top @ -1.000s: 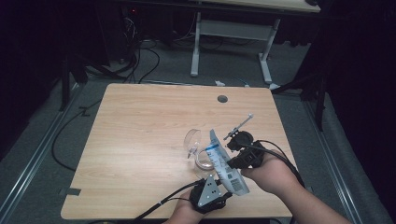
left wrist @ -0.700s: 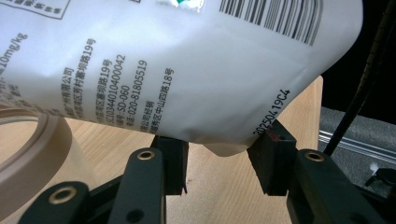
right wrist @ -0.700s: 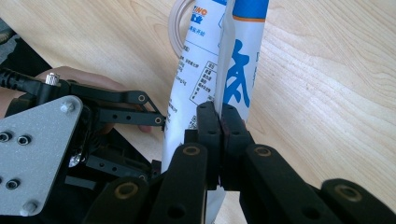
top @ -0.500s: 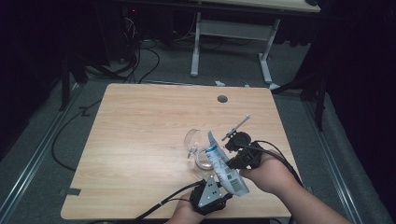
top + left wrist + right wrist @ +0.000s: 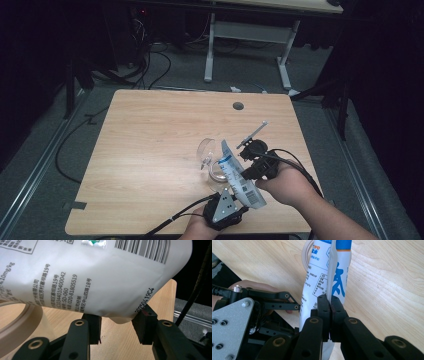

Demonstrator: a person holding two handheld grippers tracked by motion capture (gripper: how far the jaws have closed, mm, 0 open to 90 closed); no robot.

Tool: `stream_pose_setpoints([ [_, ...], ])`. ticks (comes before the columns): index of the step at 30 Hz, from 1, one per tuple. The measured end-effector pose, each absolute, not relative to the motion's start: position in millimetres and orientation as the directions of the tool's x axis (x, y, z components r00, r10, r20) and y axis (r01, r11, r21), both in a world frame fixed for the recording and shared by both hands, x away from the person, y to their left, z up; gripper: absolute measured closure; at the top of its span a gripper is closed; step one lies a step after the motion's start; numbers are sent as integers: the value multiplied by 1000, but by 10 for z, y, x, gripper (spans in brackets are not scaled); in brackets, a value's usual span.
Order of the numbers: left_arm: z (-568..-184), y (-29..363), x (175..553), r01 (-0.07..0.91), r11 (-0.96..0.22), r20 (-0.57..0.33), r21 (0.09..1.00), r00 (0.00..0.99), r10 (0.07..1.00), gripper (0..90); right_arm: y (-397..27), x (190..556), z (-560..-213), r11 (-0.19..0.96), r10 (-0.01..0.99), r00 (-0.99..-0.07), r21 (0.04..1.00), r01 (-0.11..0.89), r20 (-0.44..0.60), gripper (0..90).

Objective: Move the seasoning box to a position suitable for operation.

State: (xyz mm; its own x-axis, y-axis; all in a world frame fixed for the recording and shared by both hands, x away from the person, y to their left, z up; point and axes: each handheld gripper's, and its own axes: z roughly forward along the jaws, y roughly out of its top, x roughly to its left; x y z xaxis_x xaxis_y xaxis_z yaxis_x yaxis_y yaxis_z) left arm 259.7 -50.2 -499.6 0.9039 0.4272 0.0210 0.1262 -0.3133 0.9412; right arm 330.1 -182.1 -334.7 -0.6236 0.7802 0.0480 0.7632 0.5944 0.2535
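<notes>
My left hand-held gripper [image 5: 116, 327] has just been closing, its jaws now straddling the bottom corner of the white refill pouch [image 5: 241, 176] but not yet pinching it. My right hand-held gripper [image 5: 330, 307] is clamped on the pouch's side seam, holding it tilted over the glass jar [image 5: 216, 170] on the tabletop [image 5: 150, 135]; I judge a two-handed pour is close. A clear lid [image 5: 205, 151] leans just beside the jar, near the pouring path.

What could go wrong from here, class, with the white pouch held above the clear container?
1. The right claw pinches only the pouch's thin edge, so it might slip.
2. The left claw, whose jaws have just been closing, straddles the bottom corner loosely; a tug could tilt the pouch.
3. The clear container sits close below, so a swinging pouch might knock it.
</notes>
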Motion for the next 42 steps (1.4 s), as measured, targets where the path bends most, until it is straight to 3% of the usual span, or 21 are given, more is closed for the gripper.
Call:
stream_pose_setpoints([
  [42, -4897, -577, 2569, 117, -301, 23, 946, 905, 426, 630, -1820, 3356, -3340, 609, 771, -637, 275, 744, 16, 893],
])
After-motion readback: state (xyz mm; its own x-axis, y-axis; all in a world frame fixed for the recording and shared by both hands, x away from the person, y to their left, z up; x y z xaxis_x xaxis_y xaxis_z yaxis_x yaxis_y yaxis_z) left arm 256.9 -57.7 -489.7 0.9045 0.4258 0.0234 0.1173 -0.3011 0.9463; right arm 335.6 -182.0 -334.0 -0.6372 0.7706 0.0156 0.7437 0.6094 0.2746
